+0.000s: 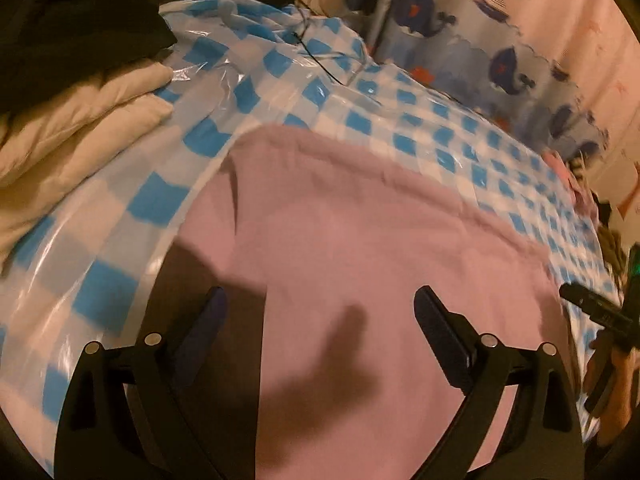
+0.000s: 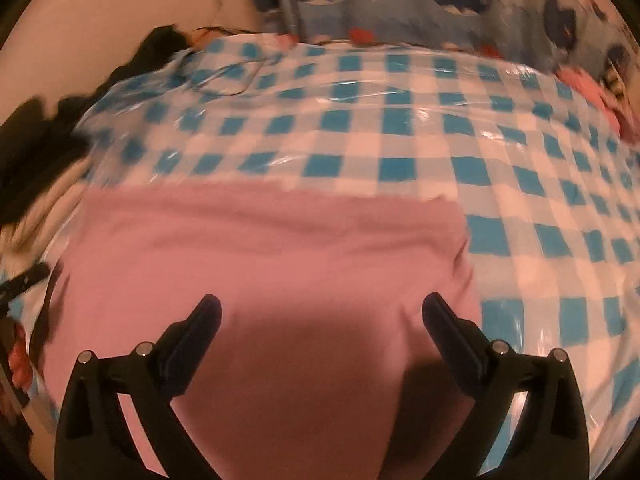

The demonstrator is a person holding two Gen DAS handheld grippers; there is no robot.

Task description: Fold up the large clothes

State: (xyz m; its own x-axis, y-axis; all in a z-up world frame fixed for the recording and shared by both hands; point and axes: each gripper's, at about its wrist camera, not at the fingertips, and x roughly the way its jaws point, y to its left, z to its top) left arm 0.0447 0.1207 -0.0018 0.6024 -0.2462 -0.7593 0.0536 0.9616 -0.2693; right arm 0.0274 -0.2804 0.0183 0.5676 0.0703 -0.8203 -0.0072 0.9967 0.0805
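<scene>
Pink cotton-like cloth fills the lower middle of both views: the pink garment (image 1: 360, 240) lies flat on a glossy blue-and-white checked cover (image 1: 400, 120), whether over a table or a bed I cannot tell. Its far edge is straight and, in the right wrist view, its corner at about 2 o'clock is fairly square, so I judge it already folded at least once into a rectangle; a further fold or two and stacking probably remain.

The left tongs (image 1: 320, 308) are spread wide with nothing between them, hovering over the pink cloth. The right tongs (image 2: 322, 316) are likewise spread and empty, poised over the garment's near right part. Neither visibly touches the fabric, though the height above it is hard to judge.

At 9 to 10 o'clock in the left view sits a cream folded item (image 1: 80, 120) with dark clothing (image 1: 80, 12) behind it at 11 o'clock; whether these are finished folds or waiting laundry is unclear. A whale-print curtain (image 1: 480, 52) hangs at 1 o'clock. At 3 o'clock in the same view the other handheld device shows only as a dark edge.

The garment's near edge is cut off by the tongs and frame, and shadows darken its near part, so layers, sleeves or collar cannot be made out. Both pictures are slightly blurred.
</scene>
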